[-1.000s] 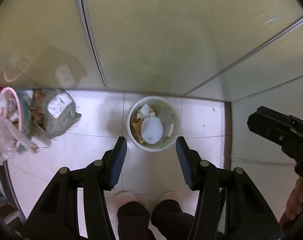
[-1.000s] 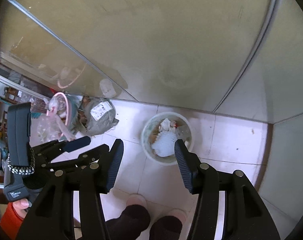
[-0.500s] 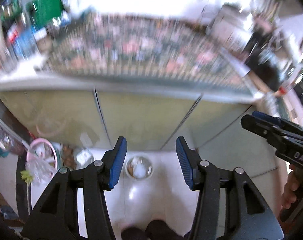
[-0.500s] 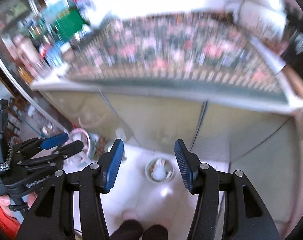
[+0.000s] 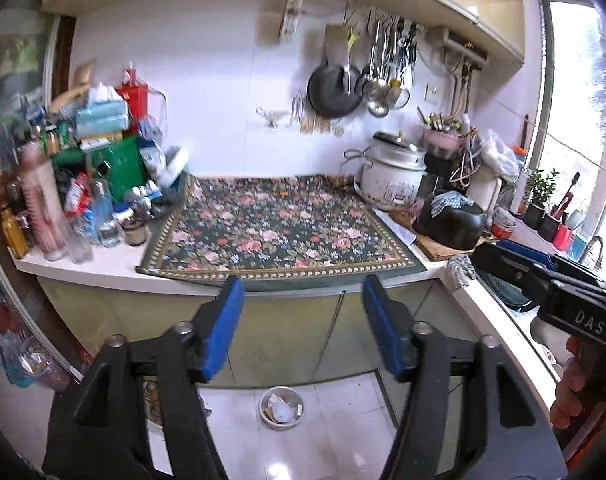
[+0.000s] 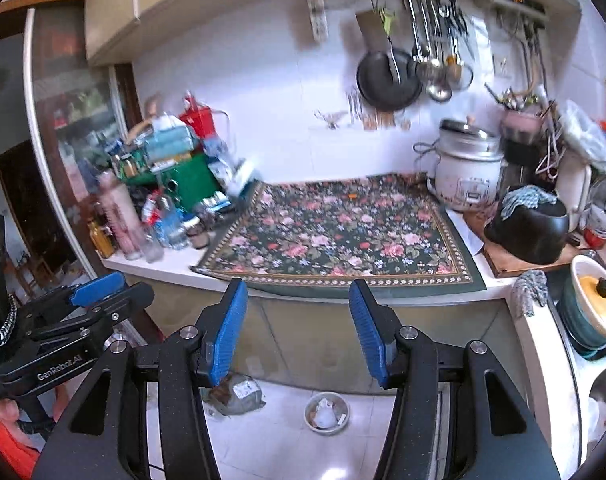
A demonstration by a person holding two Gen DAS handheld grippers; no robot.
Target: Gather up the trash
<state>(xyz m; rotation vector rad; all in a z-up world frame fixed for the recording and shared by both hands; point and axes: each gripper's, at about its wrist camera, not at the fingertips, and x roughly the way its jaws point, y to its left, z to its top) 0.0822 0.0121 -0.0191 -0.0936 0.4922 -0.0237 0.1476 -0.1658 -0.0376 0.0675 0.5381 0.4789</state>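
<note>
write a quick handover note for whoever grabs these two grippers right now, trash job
Left gripper: open, holding nothing, raised facing the counter.
Right gripper: open, holding nothing, at about the same height.
Trash bin: on the floor by the cabinet doors, below the counter edge, already holding crumpled paper and scraps.
Grey bag: on the floor left of the bin, not in it.
Floral mat: only a small orange speck near its back edge; too small to identify.
Done: some trash is in the bin.
Left: probably scan the counter for trash and deal with the grey bag.
</note>
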